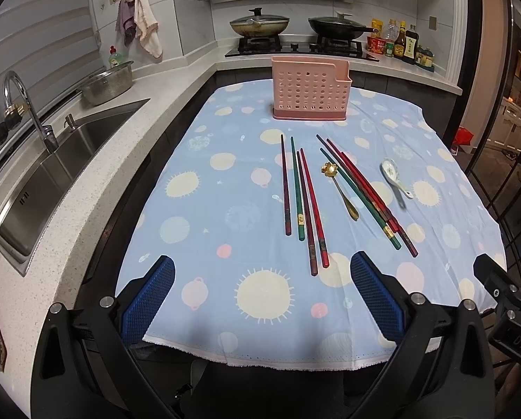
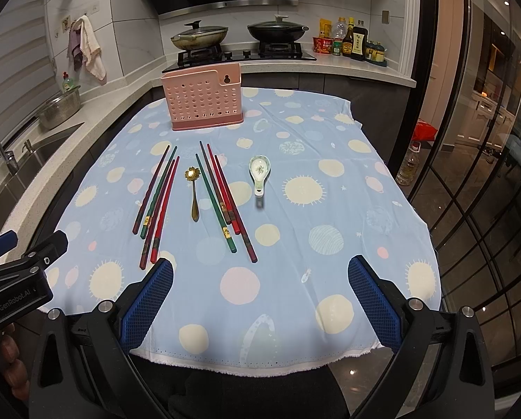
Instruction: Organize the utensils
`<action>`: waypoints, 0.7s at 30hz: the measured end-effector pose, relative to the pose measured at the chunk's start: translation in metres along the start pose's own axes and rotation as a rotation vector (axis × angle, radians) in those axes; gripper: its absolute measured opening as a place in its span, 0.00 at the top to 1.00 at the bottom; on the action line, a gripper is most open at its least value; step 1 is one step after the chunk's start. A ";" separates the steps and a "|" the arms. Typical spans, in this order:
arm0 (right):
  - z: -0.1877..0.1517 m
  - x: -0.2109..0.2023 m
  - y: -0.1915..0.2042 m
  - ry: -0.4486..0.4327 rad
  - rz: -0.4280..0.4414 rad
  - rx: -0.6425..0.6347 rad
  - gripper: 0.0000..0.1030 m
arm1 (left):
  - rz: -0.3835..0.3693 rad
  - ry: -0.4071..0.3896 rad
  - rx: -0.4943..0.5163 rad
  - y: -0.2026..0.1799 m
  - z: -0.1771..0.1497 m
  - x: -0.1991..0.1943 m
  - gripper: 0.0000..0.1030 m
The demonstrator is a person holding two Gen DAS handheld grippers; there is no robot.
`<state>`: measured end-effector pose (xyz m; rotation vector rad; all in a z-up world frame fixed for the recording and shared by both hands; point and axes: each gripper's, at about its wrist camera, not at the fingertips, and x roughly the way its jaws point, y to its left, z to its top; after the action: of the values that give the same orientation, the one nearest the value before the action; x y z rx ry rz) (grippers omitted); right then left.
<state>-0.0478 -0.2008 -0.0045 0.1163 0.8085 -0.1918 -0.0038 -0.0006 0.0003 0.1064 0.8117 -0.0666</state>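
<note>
A pink perforated utensil holder (image 1: 310,88) (image 2: 204,98) stands at the far side of a table under a blue dotted cloth (image 1: 225,216) (image 2: 330,209). Two groups of red, green and dark chopsticks (image 1: 300,199) (image 2: 157,202) lie mid-table, the second group (image 1: 365,192) (image 2: 225,199) to the right. A gold spoon (image 1: 340,188) (image 2: 193,192) lies between them. A white ceramic spoon (image 1: 394,176) (image 2: 259,173) rests further right. My left gripper (image 1: 262,265) and right gripper (image 2: 260,267) hover open over the near edge, empty.
A steel sink (image 1: 51,174) with faucet (image 1: 19,104) and colander (image 1: 108,82) runs along the left counter. Two lidded pans (image 1: 260,22) (image 2: 277,31) sit on the stove behind the table, sauce bottles (image 2: 354,43) beside them. A glass partition (image 2: 487,174) stands on the right.
</note>
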 end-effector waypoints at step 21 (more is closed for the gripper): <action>0.011 0.033 -0.021 0.059 -0.014 0.069 0.07 | 0.012 0.102 -0.094 0.028 0.009 0.052 0.07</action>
<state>-0.0225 -0.2277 -0.0214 0.1819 0.8614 -0.2303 0.0411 0.0249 -0.0296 0.0256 0.9147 -0.0114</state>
